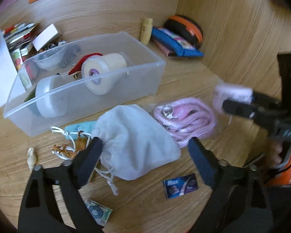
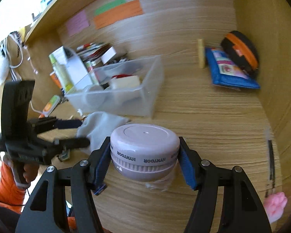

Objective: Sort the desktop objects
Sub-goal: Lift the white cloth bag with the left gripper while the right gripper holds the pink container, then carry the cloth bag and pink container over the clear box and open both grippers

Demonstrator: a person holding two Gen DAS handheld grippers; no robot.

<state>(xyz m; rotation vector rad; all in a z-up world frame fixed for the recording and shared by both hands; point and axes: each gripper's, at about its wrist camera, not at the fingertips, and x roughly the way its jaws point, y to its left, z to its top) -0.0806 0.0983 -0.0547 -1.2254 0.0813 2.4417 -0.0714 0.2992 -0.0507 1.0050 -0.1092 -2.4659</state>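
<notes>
Right tongs (image 2: 144, 156) around blurred, perhaps plastic-wrapped puck (image 2: 144, 145)

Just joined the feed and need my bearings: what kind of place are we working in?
Most likely a home desk nook: a wooden desktop enclosed by wood panels, sticky notes on the back panel, and a clear plastic bin holding odds and ends.

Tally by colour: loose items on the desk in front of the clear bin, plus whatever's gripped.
White: 1, drawstring pouch
Pink: 2, coiled cord; round device held in the right hand-held gripper
Blue: 1, small packet
Total: 4
</notes>
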